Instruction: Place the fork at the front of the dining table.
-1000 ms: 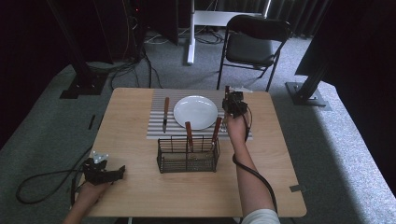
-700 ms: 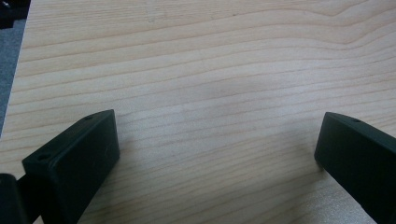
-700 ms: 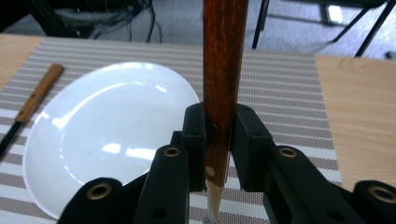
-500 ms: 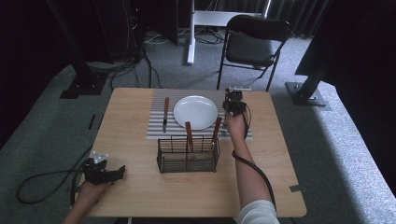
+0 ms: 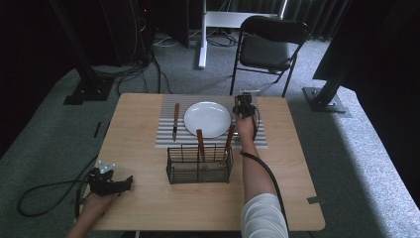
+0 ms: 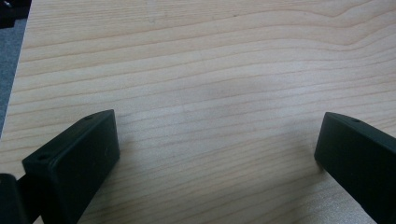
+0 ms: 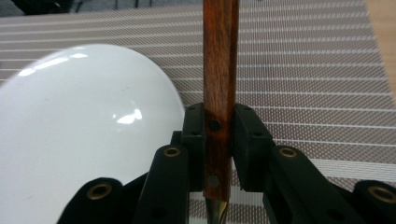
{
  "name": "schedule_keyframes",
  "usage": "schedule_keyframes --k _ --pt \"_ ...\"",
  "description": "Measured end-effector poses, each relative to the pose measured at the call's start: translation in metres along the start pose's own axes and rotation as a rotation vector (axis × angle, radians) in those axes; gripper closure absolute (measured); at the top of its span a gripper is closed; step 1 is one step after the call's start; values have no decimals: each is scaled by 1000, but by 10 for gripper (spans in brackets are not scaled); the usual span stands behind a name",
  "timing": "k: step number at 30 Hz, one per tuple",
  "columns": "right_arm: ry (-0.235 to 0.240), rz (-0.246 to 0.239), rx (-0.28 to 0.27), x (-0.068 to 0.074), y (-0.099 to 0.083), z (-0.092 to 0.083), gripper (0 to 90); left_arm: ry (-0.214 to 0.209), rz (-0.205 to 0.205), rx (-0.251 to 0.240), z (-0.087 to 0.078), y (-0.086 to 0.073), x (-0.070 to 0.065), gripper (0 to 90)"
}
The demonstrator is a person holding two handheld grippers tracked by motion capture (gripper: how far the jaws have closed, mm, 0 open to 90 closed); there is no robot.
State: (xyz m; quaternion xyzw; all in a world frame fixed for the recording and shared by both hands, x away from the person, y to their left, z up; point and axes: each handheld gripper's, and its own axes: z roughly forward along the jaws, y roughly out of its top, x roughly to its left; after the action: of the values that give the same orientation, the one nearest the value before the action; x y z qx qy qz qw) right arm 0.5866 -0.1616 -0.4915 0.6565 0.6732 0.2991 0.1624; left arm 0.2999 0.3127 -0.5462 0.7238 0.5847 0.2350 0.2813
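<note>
On my board, left to right: my left gripper (image 5: 130, 180), jaws spread wide over bare wooden table (image 6: 210, 70) at the near-left corner; wire basket (image 5: 199, 163) mid-table; white plate (image 5: 207, 119) on the striped placemat (image 7: 303, 56); my right gripper (image 7: 219, 128), clamped on a wooden-handled utensil (image 7: 219, 70) just beside the plate.

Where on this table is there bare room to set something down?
The table is bare along its right side, right of the placemat and wire basket, and across the near edge between the forearms. The left side by the left gripper is also free. Crowded: the mat, with plate, knife and right gripper.
</note>
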Motion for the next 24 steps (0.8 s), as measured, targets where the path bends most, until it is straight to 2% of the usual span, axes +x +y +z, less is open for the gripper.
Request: schedule_keyframes --k 2,3,8,9,11,13,16,19,21,24 --pt "4 9 8 -1 0 3 762 0 0 0 0 0 0 0" --pt "14 35 27 -5 -3 15 760 0 0 0 0 0 0 0" --pt "5 61 55 -10 -10 29 756 0 0 0 0 0 0 0" --pt "7 64 47 -10 -11 31 753 -1 1 0 0 0 0 0" --pt "15 64 37 -10 -12 31 747 -1 1 1 0 0 0 0" --pt "13 50 42 -10 -10 31 670 -1 1 1 0 0 0 0" --pt "6 48 25 -12 -7 25 609 -1 1 1 0 0 0 0" --pt "-7 2 22 -12 -9 19 544 -1 1 0 0 0 0 0" --pt "1 3 14 -15 -11 14 532 -1 1 0 0 0 0 0" --pt "28 13 5 -19 -16 8 456 -1 1 0 0 0 0 0"
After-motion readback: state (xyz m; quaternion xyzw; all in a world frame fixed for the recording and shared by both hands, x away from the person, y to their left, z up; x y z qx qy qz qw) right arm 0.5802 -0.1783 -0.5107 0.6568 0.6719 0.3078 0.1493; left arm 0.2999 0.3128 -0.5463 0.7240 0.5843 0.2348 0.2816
